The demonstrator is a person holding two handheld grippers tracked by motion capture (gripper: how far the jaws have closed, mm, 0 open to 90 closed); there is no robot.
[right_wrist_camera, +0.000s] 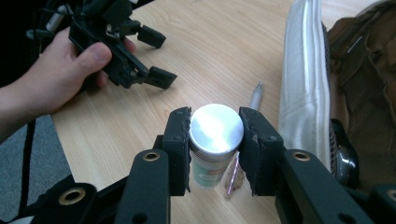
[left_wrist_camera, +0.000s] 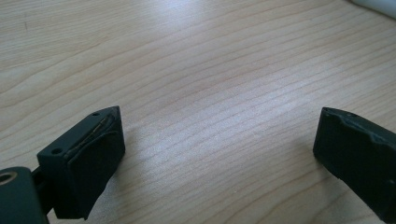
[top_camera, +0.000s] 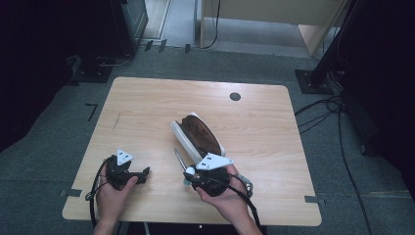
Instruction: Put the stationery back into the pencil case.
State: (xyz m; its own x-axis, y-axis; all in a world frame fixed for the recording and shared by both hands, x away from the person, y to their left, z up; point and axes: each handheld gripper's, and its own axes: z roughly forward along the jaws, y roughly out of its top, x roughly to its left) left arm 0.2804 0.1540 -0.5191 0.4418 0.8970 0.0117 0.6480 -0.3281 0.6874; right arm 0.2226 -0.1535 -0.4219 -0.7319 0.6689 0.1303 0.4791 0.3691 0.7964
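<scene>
Silver-capped bottle (right_wrist_camera: pixel 215 140) upright between clamped right gripper (right_wrist_camera: pixel 215 149) fingers; left gripper (top_camera: pixel 139 175) fingers apart, low over table (top_camera: pixel 147 107).

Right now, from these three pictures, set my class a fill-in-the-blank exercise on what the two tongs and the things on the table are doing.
1. The right tongs are closed on a small ____ with a shiny silver lid.
2. The left tongs stand ____, with bare wood between their jaws.
3. A pen lies on the table beside the white-edged ____ with a brown inside.

Missing words: bottle; open; bag
</scene>
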